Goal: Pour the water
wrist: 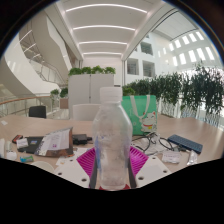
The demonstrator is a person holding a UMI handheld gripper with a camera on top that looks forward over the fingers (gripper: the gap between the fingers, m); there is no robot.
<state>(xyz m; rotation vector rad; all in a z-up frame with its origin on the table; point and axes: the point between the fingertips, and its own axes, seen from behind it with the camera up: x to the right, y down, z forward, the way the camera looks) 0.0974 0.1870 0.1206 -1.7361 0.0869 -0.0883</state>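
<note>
Water bottle of clear plastic with a white screw cap (112, 140) stands upright and fills the middle of the gripper view, set between the two fingers of the hand-held gripper (112, 172). The magenta pads (89, 160) show on either side of the bottle's lower body and appear to press against it, so I judge the hand-held gripper closed on the bottle at about bottle width. Whether the bottle's base rests on the worktop or is lifted clear of it cannot be told, since the base is hidden low in the view.

Beyond the fingers lies a pale worktop (30, 128) strewn with things: papers and a dark object (50, 142) to one side, a flat dark device (185, 144) to the other, and a green bag (142, 113) behind the bottle. Farther off stand white planters with green foliage (90, 85) and a row of leafy plants (190, 95) under a high, lit ceiling.

As a judgement, the step in hand is the grasp or carry of the bottle, before any pouring. No cup or other receiving vessel can be made out, and the cap looks to be on. The next move calls for a firm hold, a vessel to aim at, the cap off, and then a slow tilt of the bottle over it.
</note>
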